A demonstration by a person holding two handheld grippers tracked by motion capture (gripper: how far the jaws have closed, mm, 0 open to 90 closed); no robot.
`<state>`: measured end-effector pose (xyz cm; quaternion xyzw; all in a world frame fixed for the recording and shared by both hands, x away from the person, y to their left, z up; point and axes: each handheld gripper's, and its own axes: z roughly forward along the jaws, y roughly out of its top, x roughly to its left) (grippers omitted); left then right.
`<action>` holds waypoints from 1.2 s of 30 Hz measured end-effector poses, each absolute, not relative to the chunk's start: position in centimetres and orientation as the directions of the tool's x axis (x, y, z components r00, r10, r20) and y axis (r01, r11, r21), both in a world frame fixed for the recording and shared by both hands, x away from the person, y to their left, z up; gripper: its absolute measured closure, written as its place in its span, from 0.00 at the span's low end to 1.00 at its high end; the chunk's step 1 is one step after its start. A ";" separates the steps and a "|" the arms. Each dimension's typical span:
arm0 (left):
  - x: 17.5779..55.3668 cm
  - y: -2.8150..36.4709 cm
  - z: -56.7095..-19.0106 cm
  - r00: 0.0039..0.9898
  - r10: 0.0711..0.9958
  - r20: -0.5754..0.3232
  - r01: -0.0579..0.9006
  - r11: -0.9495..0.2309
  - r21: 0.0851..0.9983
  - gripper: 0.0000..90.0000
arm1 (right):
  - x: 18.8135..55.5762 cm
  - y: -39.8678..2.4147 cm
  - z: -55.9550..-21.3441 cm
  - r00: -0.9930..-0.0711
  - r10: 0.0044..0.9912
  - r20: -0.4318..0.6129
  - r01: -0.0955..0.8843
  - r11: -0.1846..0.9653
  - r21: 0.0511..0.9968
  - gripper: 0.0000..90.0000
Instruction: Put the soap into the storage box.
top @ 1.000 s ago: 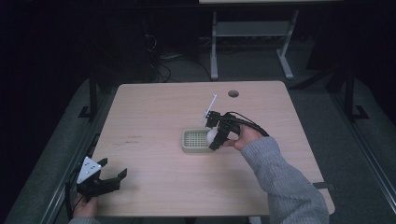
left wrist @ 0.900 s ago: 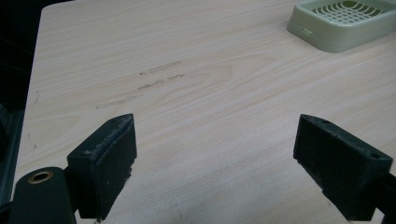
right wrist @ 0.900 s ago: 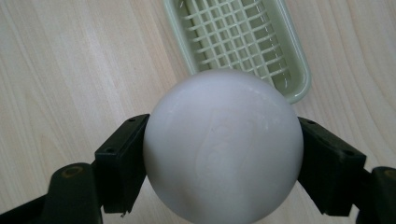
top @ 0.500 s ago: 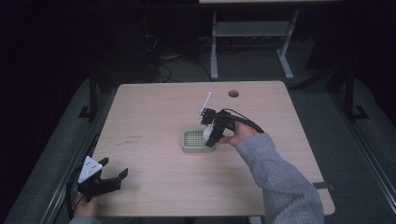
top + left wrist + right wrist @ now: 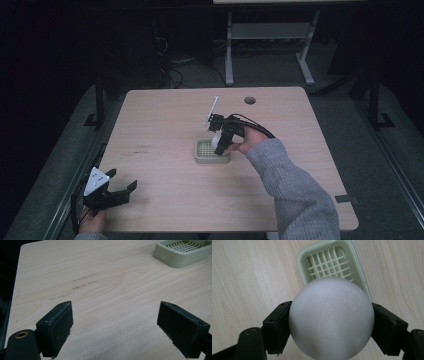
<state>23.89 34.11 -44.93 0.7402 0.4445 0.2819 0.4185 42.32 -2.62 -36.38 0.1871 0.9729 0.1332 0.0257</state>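
A pale green soap dish (image 5: 212,152) with a grid floor sits near the middle of the wooden table (image 5: 165,125). My right gripper (image 5: 219,142) hangs just above its right end, shut on a white rounded soap bar (image 5: 218,140). In the right gripper view the soap bar (image 5: 331,317) is clamped between both jaws, with the soap dish (image 5: 332,262) below and beyond it. My left gripper (image 5: 117,192) rests open at the table's front left corner. In the left gripper view its jaws stand wide apart over bare wood, and the soap dish (image 5: 182,251) lies far off at top right.
A round cable hole (image 5: 249,100) is in the table near the far edge. Faint scuff marks (image 5: 82,285) cross the wood on the left half. Behind the table a white desk frame (image 5: 270,35) stands on dark floor.
My right gripper, carrying the soap bar, has drifted slightly left and down over the soap dish. The left gripper has stayed in place.
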 end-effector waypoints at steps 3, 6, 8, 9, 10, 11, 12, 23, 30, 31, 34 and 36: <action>23.8 34.2 -44.9 0.448 0.892 0.053 0.427 -0.265 0.865 0.14 | 42.6 -2.3 -36.3 -0.930 0.369 0.003 0.355 0.893 0.278 0.26; 23.9 34.2 -44.9 0.450 0.892 0.054 0.425 -0.267 0.865 0.14 | 42.7 -2.1 -36.5 -0.929 0.371 0.003 0.358 0.894 0.271 0.26; 23.9 34.2 -44.9 0.449 0.892 0.053 0.424 -0.264 0.866 0.14 | 42.8 -2.0 -36.8 -0.930 0.367 -0.001 0.354 0.897 0.266 0.26; 23.8 34.2 -44.9 0.449 0.892 0.053 0.425 -0.266 0.865 0.14 | 42.9 -1.9 -36.9 -0.930 0.368 -0.001 0.355 0.898 0.261 0.26; 23.8 34.1 -44.9 0.450 0.891 0.052 0.425 -0.265 0.865 0.14 | 43.0 -1.8 -37.0 -0.931 0.364 -0.003 0.351 0.899 0.261 0.26; 23.8 34.1 -44.9 0.450 0.892 0.050 0.427 -0.264 0.865 0.14 | 43.0 -1.7 -37.1 -0.931 0.366 -0.002 0.353 0.899 0.258 0.26; 23.8 34.1 -44.9 0.450 0.891 0.051 0.426 -0.265 0.865 0.14 | 43.1 -1.7 -37.2 -0.930 0.367 0.001 0.355 0.898 0.259 0.26; 23.8 34.1 -44.9 0.449 0.892 0.050 0.424 -0.262 0.867 0.14 | 43.9 -0.6 -38.3 -0.930 0.367 0.002 0.356 0.902 0.246 0.26; 23.8 34.2 -44.9 0.449 0.892 0.051 0.424 -0.263 0.867 0.14 | 44.3 -0.1 -38.8 -0.931 0.364 0.003 0.354 0.904 0.238 0.26; 23.8 34.2 -44.9 0.448 0.892 0.050 0.424 -0.261 0.867 0.14 | 44.3 -0.1 -38.9 -0.931 0.366 0.002 0.356 0.904 0.237 0.26; 23.8 34.2 -44.9 0.448 0.892 0.049 0.422 -0.260 0.868 0.14 | 44.4 0.0 -39.0 -0.931 0.364 -0.001 0.354 0.905 0.235 0.26; 23.8 34.2 -44.9 0.447 0.894 0.045 0.422 -0.255 0.870 0.14 | 44.5 0.1 -39.1 -0.931 0.365 -0.003 0.355 0.905 0.234 0.26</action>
